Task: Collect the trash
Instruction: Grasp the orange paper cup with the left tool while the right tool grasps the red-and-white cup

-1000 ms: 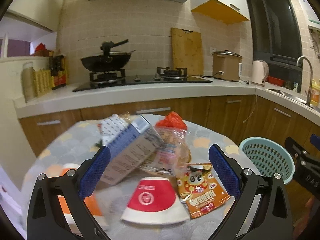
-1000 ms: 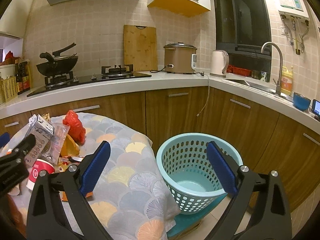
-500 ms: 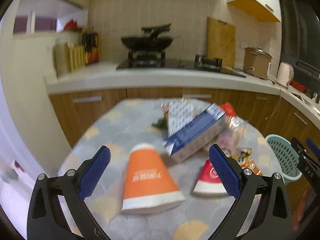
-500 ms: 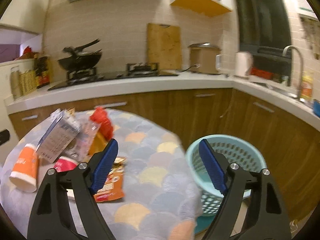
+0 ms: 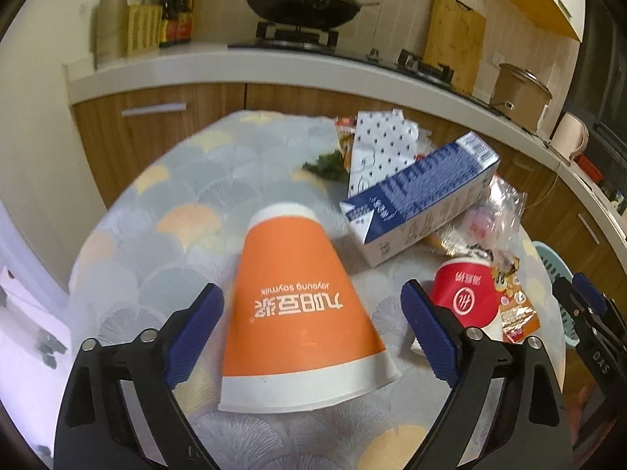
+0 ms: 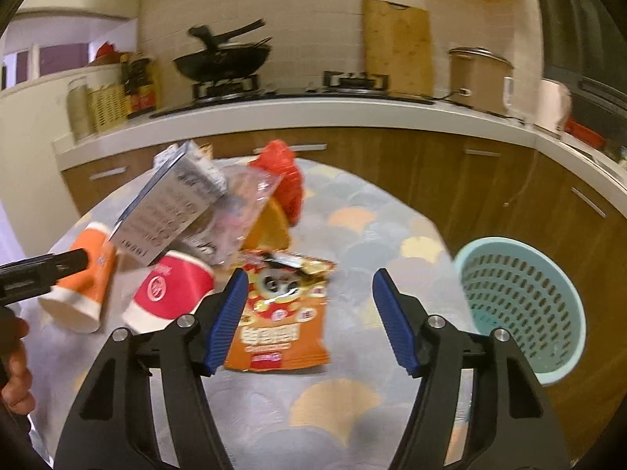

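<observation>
Left wrist view: the left tongs [image 5: 311, 313] are spread wide, one blue pad on either side of an orange paper cup [image 5: 299, 309] that lies on its side on the desk [image 5: 156, 211], base toward 12 o'clock and open mouth toward the camera. Neither pad touches the cup. At 3 o'clock from it lies a red paper cup [image 5: 464, 297], with an orange snack bag [image 5: 513, 309] just beyond. At 1 o'clock a blue milk carton [image 5: 419, 199] rests tilted on crumpled clear plastic [image 5: 497, 215]. The rim of a teal basket [image 5: 554, 270] shows at the far right edge.

Right wrist view: the right tongs [image 6: 309, 317] are also spread, holding nothing, above the desk with the orange snack bag [image 6: 280, 317] beneath the left pad. The red paper cup [image 6: 172, 290] lies at 9 o'clock, the orange paper cup [image 6: 84, 278] further left, partly behind the left tongs' tip [image 6: 74, 260]. The teal basket [image 6: 521, 305] stands off the desk at 3 o'clock. A red plastic bag [image 6: 284, 180] sits at 12 o'clock.
</observation>
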Tool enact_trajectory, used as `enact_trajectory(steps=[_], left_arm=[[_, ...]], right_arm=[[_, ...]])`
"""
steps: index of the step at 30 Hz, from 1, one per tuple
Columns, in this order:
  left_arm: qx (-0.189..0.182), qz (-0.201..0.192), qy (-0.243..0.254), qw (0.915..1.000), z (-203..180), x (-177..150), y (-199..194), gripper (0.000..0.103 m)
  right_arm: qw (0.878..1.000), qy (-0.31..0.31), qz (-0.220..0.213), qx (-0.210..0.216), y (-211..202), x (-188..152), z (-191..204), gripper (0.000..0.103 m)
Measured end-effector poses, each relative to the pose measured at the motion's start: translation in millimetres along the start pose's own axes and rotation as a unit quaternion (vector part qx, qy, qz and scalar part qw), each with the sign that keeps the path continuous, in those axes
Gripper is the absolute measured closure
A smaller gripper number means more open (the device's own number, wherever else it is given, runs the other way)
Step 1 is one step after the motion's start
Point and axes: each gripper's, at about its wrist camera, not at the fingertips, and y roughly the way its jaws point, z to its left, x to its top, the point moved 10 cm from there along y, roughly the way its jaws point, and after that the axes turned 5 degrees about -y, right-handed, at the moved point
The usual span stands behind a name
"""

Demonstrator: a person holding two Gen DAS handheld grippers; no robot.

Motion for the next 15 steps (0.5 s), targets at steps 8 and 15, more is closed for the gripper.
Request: enact_trajectory(steps=[8, 15], left_arm=[[-0.018, 0.014, -0.012, 0.9997, 4, -6, 10, 0.032], [-0.033, 0.003, -0.012, 0.9994, 2, -6, 3, 0.034]], right_arm=[[0.997, -0.019, 0.040, 0.069, 17, 0, 56, 0.041], [0.992, -0.021, 0.085, 0.089, 40, -7, 79, 0.041]])
